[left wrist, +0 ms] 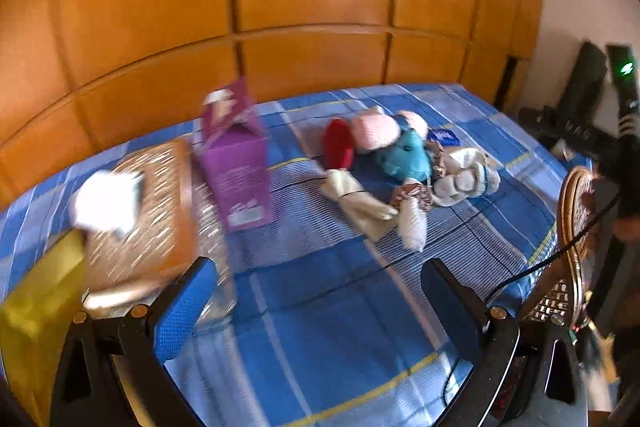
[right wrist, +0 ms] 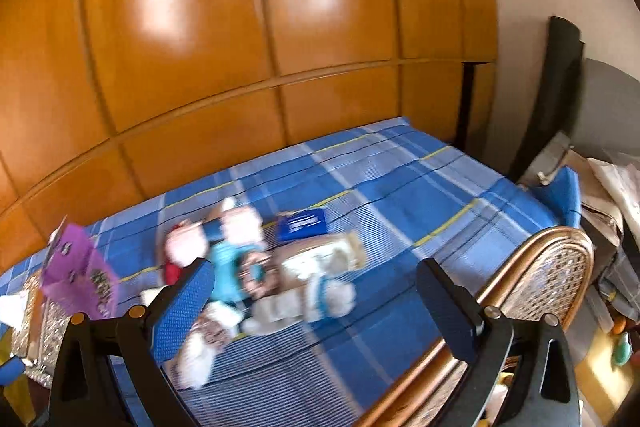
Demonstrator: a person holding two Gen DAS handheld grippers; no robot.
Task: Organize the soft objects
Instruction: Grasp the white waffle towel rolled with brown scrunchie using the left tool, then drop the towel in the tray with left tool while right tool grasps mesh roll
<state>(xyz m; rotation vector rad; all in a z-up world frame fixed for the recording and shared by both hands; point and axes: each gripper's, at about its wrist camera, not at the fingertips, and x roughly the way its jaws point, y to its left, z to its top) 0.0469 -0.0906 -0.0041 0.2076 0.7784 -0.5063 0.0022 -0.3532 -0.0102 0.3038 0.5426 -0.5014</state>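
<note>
A pile of soft things lies on the blue plaid bed [left wrist: 320, 307]: a teal plush toy [left wrist: 404, 155] with pink parts, a red soft piece [left wrist: 338, 143], white socks [left wrist: 468, 179] and a cream cloth [left wrist: 360, 199]. My left gripper [left wrist: 316, 299] is open and empty, above the bed in front of the pile. In the right wrist view the same pile shows blurred, with the teal plush [right wrist: 228, 263] and white socks [right wrist: 328, 291]. My right gripper [right wrist: 312, 303] is open and empty, close over the pile.
A wicker basket [left wrist: 160, 211] with a white item [left wrist: 106, 201] in it sits left, beside a purple carton [left wrist: 236, 163] and a yellow box [left wrist: 40, 307]. A rattan chair back [right wrist: 540, 267] stands at the bed's right edge. A blue packet [right wrist: 302, 225] lies behind the pile. Orange wardrobe doors stand behind.
</note>
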